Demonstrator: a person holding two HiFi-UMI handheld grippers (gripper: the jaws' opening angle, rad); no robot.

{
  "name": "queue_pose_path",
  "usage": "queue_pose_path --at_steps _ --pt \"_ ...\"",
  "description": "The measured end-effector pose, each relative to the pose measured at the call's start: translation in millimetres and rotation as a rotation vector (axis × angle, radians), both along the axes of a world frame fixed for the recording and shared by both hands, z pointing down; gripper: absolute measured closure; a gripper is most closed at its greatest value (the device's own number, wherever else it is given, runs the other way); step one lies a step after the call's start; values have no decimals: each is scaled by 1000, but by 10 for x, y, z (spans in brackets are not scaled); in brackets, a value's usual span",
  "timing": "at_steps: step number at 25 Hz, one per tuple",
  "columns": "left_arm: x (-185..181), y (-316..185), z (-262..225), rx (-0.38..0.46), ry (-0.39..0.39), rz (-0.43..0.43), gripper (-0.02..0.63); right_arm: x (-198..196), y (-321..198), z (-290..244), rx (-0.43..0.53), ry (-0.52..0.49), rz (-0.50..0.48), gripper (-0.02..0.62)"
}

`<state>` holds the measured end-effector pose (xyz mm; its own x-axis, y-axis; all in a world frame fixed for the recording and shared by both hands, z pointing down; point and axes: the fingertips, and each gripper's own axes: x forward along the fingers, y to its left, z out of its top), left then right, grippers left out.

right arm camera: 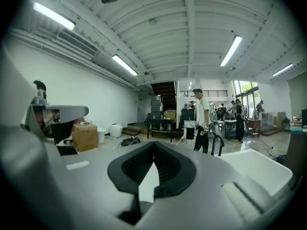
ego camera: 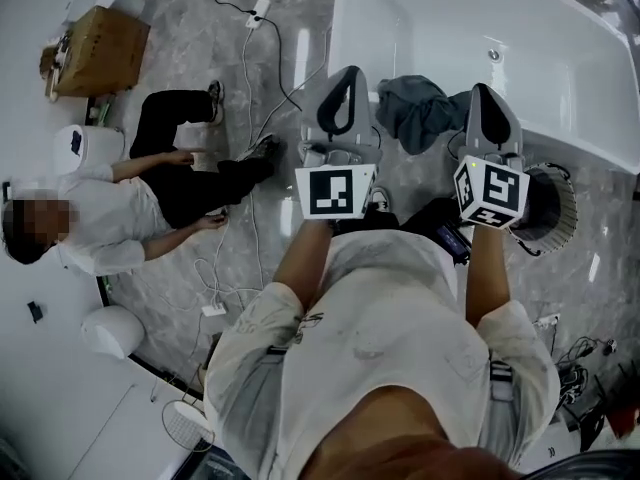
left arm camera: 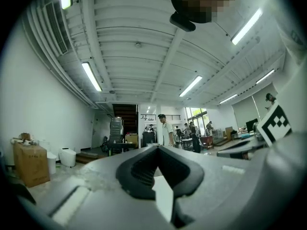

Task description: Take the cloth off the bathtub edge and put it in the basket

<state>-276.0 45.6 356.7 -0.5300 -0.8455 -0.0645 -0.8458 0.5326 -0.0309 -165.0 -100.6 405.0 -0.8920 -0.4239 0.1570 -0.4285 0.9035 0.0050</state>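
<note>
On the near edge of the bathtub, between your two tools, the grey-blue cloth lies bunched on the rim, untouched; neither tool reaches it. Your left gripper stands just left of the cloth, its jaws pressed together at the tips with nothing between them (its own view shows the dark pads meeting in a point against the far room); your right gripper stands just right of the cloth, its jaws likewise tight together and empty. The basket, dark and ribbed, sits on the floor beside the tub at your right, partly behind the right gripper's marker cube; it is near the cloth but apart from it. To your left a person sits on the floor with legs stretched toward you; white cables trail past their feet; a cardboard box rests farther off at the upper left.
</note>
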Motion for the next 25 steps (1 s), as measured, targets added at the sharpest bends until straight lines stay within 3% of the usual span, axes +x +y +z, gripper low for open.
queue_pose_path --at_steps 8,11,14,18,22,25 --pt "-138 -164 767 -38 43 -5 604 -229 -109 1511 -123 204 -17 588" --pt "-165 -244 1066 -65 63 1 604 -314 -123 2179 -217 284 -62 506" --pt "-137 -272 1371 -108 113 8 604 -375 -111 2833 -296 393 -118 380" --pt "-137 -265 1666 -137 147 16 604 -505 -90 3646 -326 572 -173 217" --pt "-121 -243 1914 -161 194 17 604 -625 -147 4248 -320 688 -201 63" --pt "-115 -226 2082 -183 222 12 604 -659 -234 4569 -298 786 -218 28"
